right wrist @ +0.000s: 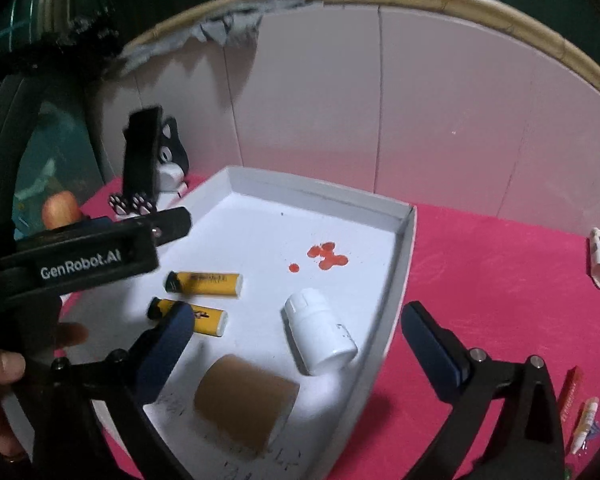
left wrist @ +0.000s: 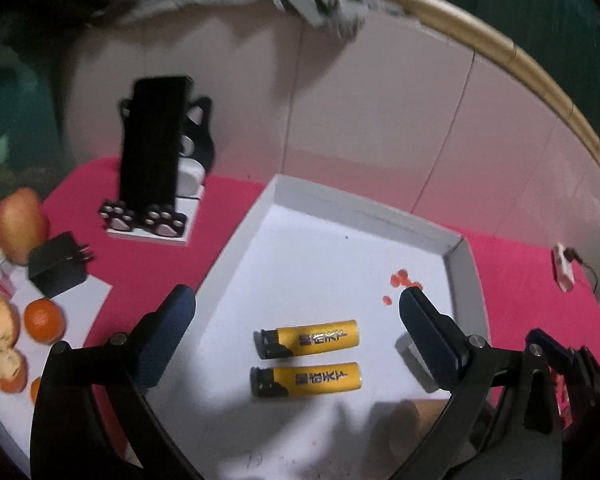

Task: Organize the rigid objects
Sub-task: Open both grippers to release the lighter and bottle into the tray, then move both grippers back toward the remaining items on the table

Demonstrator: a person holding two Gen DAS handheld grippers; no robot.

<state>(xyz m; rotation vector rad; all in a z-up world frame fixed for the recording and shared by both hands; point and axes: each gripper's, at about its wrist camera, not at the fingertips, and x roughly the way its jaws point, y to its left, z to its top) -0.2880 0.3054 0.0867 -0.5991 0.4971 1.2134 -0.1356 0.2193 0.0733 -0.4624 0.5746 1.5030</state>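
Inside the white tray (left wrist: 364,204), two yellow lighters (left wrist: 308,339) with black caps are seen lying side by side, parallel, between and just beyond the widely spread fingers of the left tool (left wrist: 296,304), which grips nothing. Ahead of the right tool (right wrist: 296,320), likewise spread wide and empty, a white bottle (right wrist: 320,332) is laid on its side, with a brown cardboard tube (right wrist: 244,404) nearer its left finger. Red spots (right wrist: 326,256) are noted farther off on the tray floor.
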